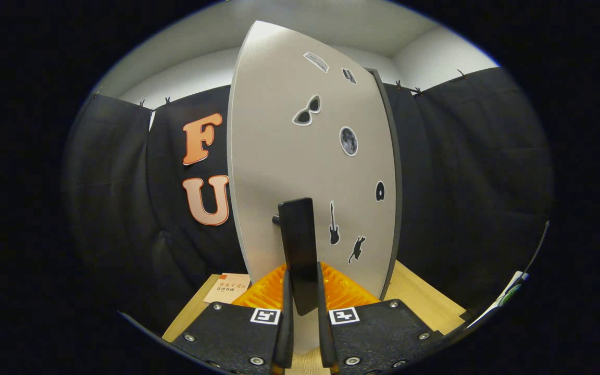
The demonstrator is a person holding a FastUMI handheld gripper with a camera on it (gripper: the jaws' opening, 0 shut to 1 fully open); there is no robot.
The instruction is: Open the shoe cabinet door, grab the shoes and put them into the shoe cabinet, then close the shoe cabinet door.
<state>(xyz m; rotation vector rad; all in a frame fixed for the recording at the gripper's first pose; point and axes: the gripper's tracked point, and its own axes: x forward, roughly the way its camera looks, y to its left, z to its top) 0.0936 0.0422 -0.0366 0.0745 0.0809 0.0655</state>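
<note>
We held our one gripper (304,291) with both fingers pinched on the single black handle (298,245) of the grey cabinet door (279,156), seven stickers counted, one booklet (227,287) at the wooden table's (425,299) far-left edge

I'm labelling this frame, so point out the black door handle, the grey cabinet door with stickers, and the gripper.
Black door handle (298,245), gripper view, on its flat face.
Grey cabinet door with stickers (274,151), gripper view, on bare panel.
Gripper (304,312), gripper view, midway between fingertips clamping the handle.

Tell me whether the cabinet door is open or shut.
Open: the cabinet door stands swung out edge-on, the gripper fingers clamped on its black handle.
</note>
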